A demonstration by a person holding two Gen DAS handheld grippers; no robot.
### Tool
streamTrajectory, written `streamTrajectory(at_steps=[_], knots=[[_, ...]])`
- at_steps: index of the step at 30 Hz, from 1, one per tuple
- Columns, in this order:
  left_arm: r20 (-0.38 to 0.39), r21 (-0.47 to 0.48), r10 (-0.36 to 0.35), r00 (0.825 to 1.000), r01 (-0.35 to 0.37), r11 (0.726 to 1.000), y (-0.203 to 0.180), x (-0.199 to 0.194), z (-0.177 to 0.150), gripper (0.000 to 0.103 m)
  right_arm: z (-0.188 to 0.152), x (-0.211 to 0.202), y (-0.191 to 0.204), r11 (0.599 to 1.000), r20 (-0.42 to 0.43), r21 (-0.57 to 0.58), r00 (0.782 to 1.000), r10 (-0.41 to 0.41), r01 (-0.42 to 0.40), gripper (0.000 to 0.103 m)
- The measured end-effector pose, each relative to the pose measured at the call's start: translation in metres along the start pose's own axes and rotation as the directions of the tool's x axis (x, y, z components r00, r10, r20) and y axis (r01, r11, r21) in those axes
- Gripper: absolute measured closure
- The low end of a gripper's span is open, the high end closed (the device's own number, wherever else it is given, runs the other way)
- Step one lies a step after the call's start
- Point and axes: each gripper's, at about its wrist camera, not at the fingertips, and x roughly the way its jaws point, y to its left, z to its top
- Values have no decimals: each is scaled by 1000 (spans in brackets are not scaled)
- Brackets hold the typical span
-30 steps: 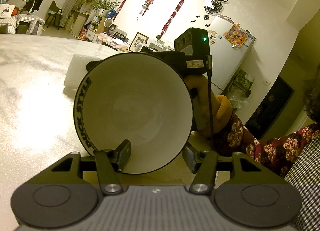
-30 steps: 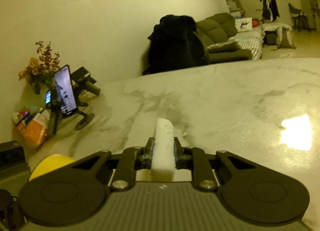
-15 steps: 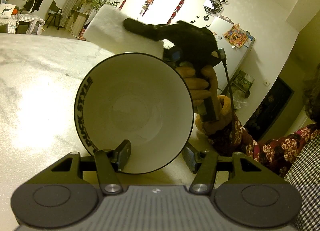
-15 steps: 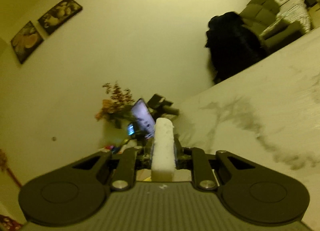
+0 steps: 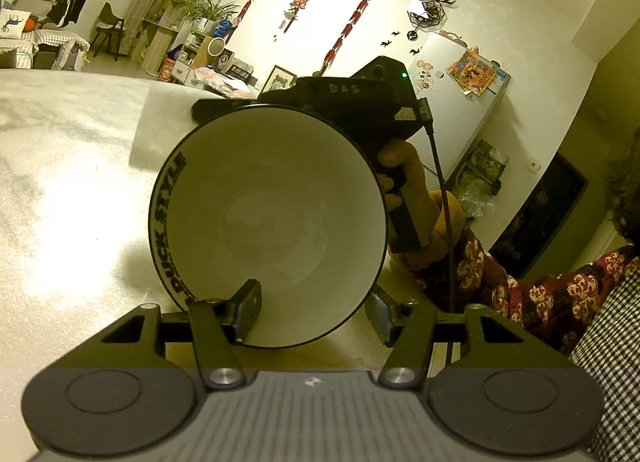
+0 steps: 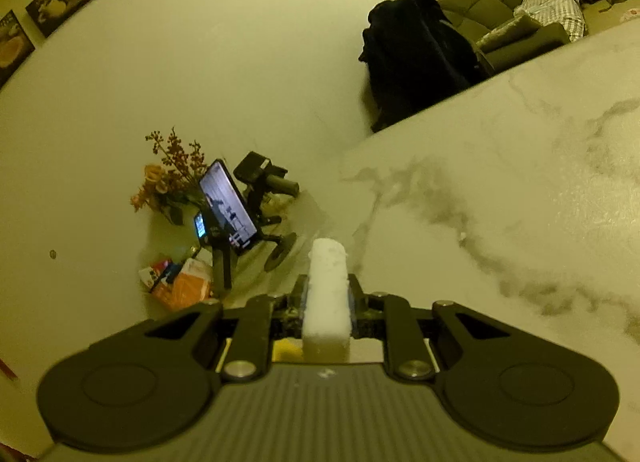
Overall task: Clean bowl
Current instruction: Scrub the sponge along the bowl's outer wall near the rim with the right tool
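A white bowl (image 5: 272, 222) with a black rim and "DUCK STYLE" lettering is tipped on its side, its mouth facing the left wrist camera. My left gripper (image 5: 312, 312) is shut on the bowl's lower part, one finger in front of the inside and the other outside the wall. My right gripper (image 6: 327, 294) is shut on a white sponge (image 6: 326, 282). In the left wrist view that gripper's black body (image 5: 360, 102) sits behind the bowl's top rim. The sponge (image 5: 160, 130) pokes out at the upper left, behind the bowl.
The bowl hangs over a white marble table (image 5: 60, 202). A hand and floral sleeve (image 5: 520, 290) reach in from the right. At the table's far end stand a phone on a tripod (image 6: 228, 206), flowers (image 6: 168, 178) and orange packets (image 6: 180, 282).
The right gripper lifted the sponge above the bowl's rim, then came back down behind the bowl, rolling as it went. The left gripper and bowl stayed still.
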Motion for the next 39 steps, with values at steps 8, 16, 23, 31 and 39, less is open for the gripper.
streamTrajectory(at_steps=[8,16,23,31,39], knots=[[-4,7,-4,1000,4,1000,-2,0,0,43,1,-14,5,986,47,-16,985,168,-168,83],[-7,9,-10,1000,10,1000,0,1,1,42,1,-9,8,991,32,-20,990,135,-134,83],[-6,13,-8,1000,8,1000,-2,1,2,42,-1,0,5,997,0,-8,997,77,-77,83],[-6,16,-6,1000,6,1000,-3,1,1,42,-2,0,5,997,-5,-15,997,77,-77,83],[-16,108,96,995,-94,990,-24,6,3,42,-2,-1,4,997,-7,-14,997,71,-72,82]])
